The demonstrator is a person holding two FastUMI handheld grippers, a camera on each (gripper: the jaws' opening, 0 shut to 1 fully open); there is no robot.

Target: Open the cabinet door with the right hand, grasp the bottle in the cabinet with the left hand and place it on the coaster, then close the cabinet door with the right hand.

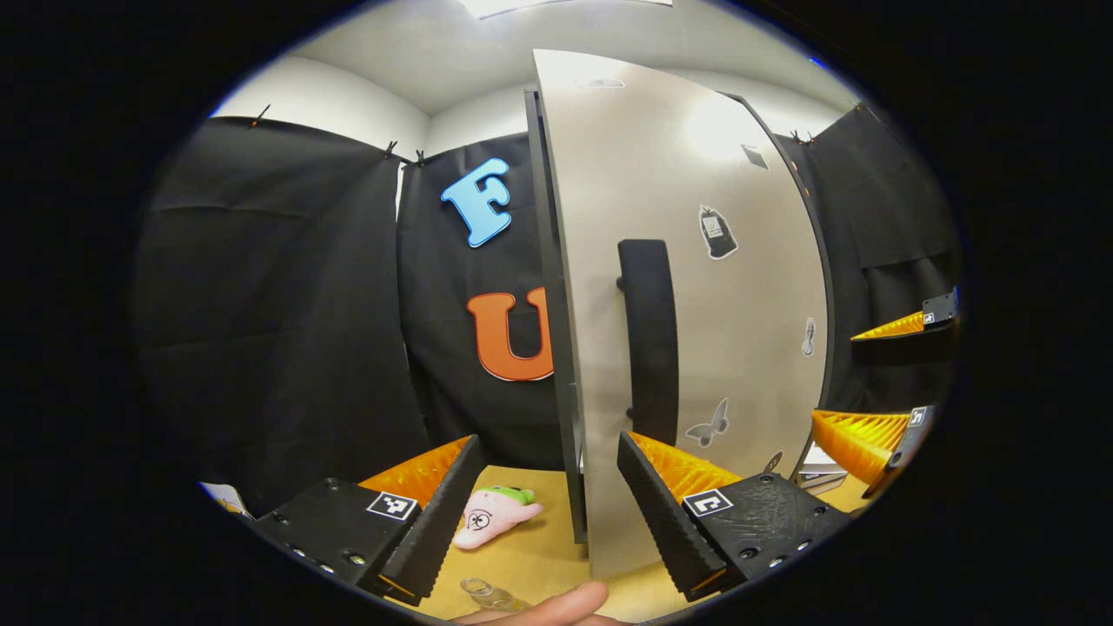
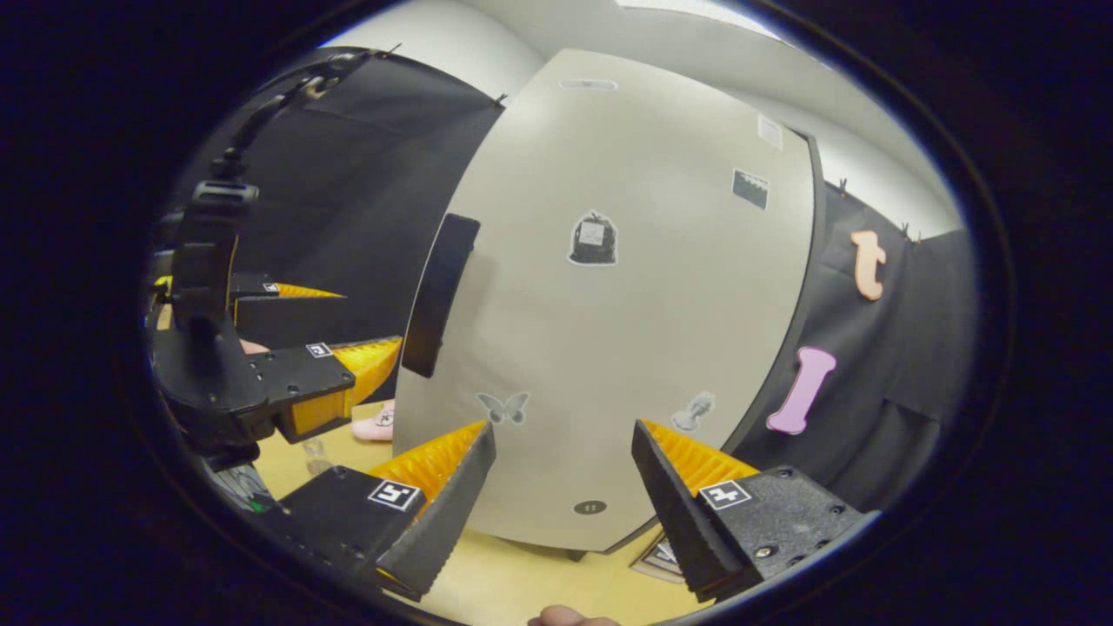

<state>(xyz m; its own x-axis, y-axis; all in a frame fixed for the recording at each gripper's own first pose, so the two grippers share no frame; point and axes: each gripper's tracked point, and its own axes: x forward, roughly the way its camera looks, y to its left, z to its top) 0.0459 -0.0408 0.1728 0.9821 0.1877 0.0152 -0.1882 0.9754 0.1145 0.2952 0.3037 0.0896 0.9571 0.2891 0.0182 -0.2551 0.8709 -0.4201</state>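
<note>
meanwhile both the left gripper [image 1: 550, 487] and right gripper [image 2: 563, 469] gape, empty, before the closed cabinet door [image 2: 626, 313].

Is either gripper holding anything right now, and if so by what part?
Nothing is held. The left gripper and the right gripper are both open in front of the cabinet door, clear of its handle.

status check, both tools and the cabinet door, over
Left tool open, empty. Right tool open, facing cabinet door, not touching it. Door shut, handle free. Nothing blocking.
</note>
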